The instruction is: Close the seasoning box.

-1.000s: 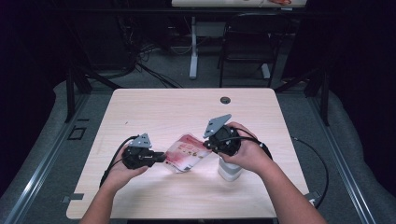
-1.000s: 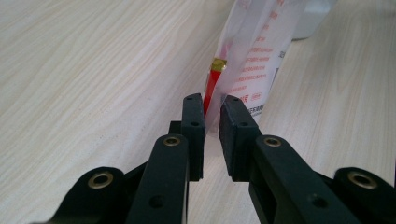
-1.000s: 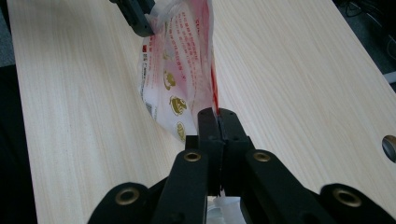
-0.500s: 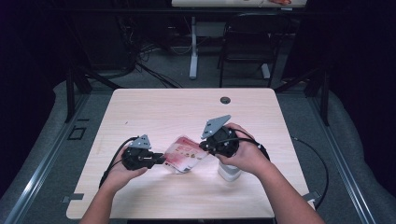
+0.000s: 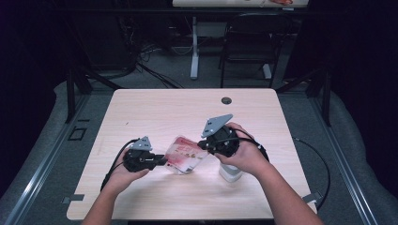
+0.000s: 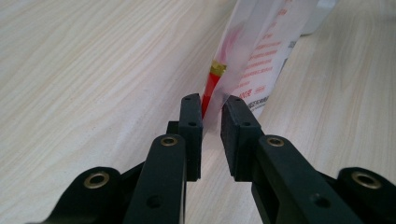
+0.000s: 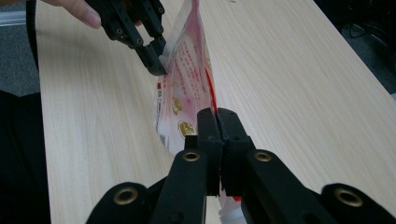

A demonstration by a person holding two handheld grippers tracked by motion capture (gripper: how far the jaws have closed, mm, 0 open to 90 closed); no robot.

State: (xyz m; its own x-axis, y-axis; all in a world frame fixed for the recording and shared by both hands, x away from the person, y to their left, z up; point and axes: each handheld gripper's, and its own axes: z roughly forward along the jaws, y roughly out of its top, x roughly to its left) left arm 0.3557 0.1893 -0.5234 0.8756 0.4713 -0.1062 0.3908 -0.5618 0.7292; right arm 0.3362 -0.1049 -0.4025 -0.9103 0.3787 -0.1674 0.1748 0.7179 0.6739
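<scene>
Bag (image 5: pixel 185 155), in the high view, hangs just above the bench (image 5: pixel 155 108) near its front, stretched between the left gripper (image 5: pixel 163 161) and the right gripper (image 5: pixel 202 145). Against the pictures from a second ago almost nothing differs: both hands sit where they were and the bag keeps its tilt. I judge the work to be paused in a two-handed hold, perhaps before pulling the bag open. A white container (image 5: pixel 230 173) stands under the right hand, mostly covered by it. The jaws are too small here to read.

In the left gripper view, the left gripper (image 6: pixel 211 121) has its jaws a little apart around the bag's (image 6: pixel 261 56) red-edged lower rim. A gap shows between the pads, so this looks like a loose bracket and not a clamp. The bag's top is cut off by the frame, and its print is too blurred to read.

In the right gripper view, the right gripper (image 7: pixel 216 121) is clenched on the bag's (image 7: pixel 187 79) near edge, pads together. Farther off, the left gripper (image 7: pixel 156 58) sits at the opposite corner. What the bag contains cannot be made out.
</scene>
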